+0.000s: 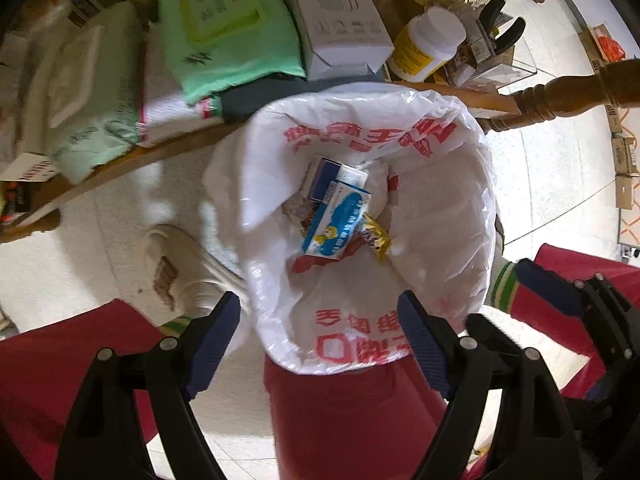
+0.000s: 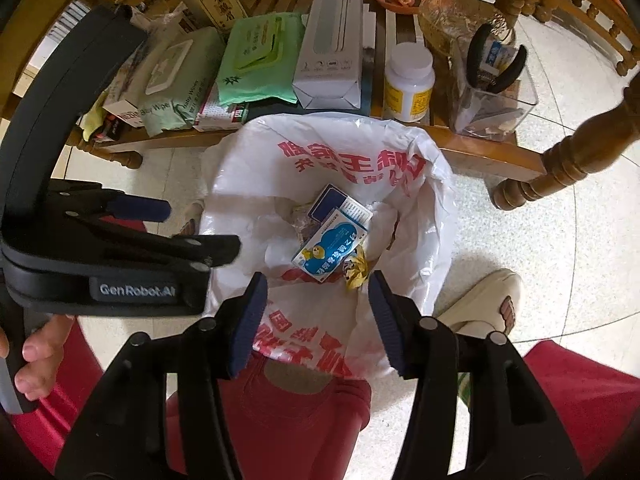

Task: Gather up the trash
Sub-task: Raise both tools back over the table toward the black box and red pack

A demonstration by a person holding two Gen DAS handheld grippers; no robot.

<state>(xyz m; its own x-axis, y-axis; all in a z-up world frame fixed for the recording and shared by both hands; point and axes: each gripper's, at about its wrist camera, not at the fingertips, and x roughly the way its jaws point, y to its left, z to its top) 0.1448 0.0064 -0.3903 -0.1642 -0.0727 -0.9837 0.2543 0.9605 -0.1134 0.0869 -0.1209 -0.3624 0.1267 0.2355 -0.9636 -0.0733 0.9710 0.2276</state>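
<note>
A red bin (image 1: 340, 412) (image 2: 280, 412) lined with a white plastic bag (image 1: 440, 216) (image 2: 420, 208) printed in red stands on the floor below both grippers. At the bag's bottom lie a blue-and-white box (image 1: 340, 220) (image 2: 328, 252), a dark blue box (image 1: 324, 176) (image 2: 332, 204) and a yellow wrapper (image 1: 376, 236) (image 2: 358, 270). My left gripper (image 1: 316, 308) (image 2: 192, 228) hangs open over the bin's near rim with nothing between its fingers. My right gripper (image 2: 318, 284) is also open and empty, above the bag's mouth.
Behind the bin a low wooden table (image 2: 480, 148) carries wet-wipe packs (image 2: 260, 60), a long white box (image 2: 332, 48), a white bottle with a yellow label (image 2: 408, 84) and a clear container with pliers (image 2: 496, 92). A person's slippered feet (image 1: 180, 268) (image 2: 484, 300) flank the bin.
</note>
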